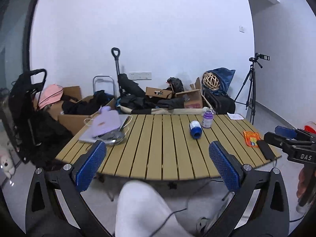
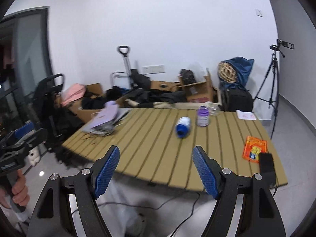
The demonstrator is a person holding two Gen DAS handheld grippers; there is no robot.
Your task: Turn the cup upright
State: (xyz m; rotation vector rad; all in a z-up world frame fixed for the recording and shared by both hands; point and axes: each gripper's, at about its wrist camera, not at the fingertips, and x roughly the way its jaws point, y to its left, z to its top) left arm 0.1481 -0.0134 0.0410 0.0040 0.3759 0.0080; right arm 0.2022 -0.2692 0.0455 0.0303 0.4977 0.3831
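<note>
A blue and white cup (image 1: pixel 195 129) lies on its side on the slatted wooden table (image 1: pixel 158 148), its blue end toward me; it shows in the right wrist view too, cup (image 2: pixel 183 127). A purple cup (image 1: pixel 207 120) (image 2: pixel 203 116) stands upright just right of it. My left gripper (image 1: pixel 158 158) is open over the table's near edge, well short of the cup, with nothing between its blue pads. My right gripper (image 2: pixel 156 167) is also open and empty, near the front edge, the cup ahead of its right finger. The right gripper (image 1: pixel 284 136) also shows at the left wrist view's right side.
A purple pouch on a laptop (image 1: pixel 104 126) lies at the table's left. An orange packet (image 1: pixel 251 138) and a black box (image 1: pixel 265 149) sit at the right front edge. Boxes, bags and a trolley crowd the floor behind. A tripod (image 1: pixel 250 90) stands at right. A person's leg (image 1: pixel 142 207) is below.
</note>
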